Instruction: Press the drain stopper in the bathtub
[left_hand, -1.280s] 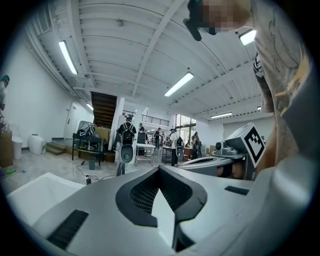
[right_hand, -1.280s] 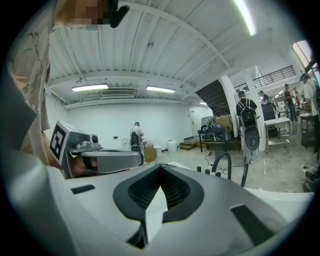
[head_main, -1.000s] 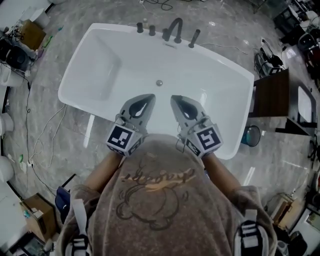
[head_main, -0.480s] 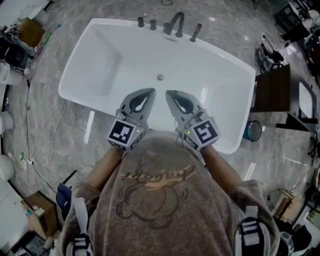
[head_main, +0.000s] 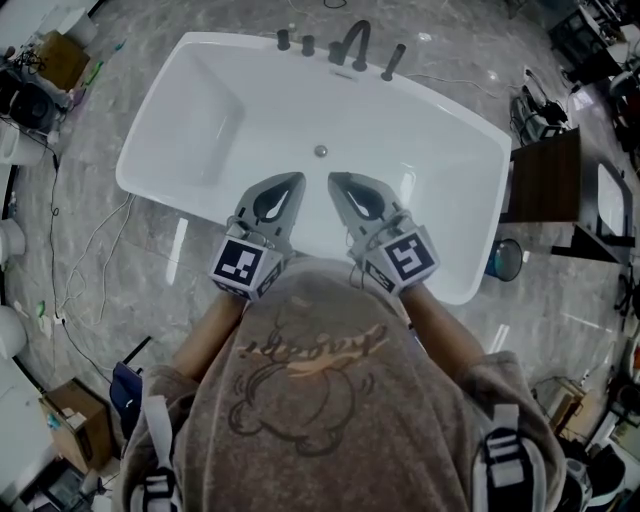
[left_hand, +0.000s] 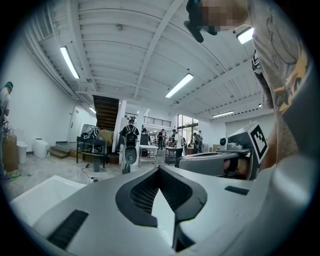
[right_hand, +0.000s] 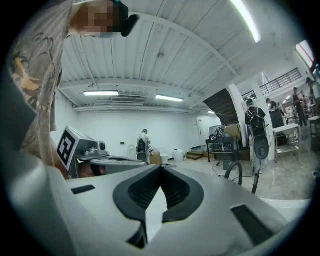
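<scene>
Drain stopper sits as a small round metal cap in the middle of the white bathtub floor, below the dark faucet on the far rim. It is too small to tell whether it is up or pushed down.

The left hand-held gripper and right hand-held gripper hover side by side over the near rim, tips pointing toward the stopper but well short of it. Both have their jaws closed together with nothing between them.

This fits either a reach about to go down or hands drawn back after a press. Any press would call for one closed tip to go forward and down squarely onto the cap.

The tub looks glossy and likely slippery. It stands on a polished grey stone floor strewn with cables, with a dark cabinet to the right, in a large white hall.
</scene>
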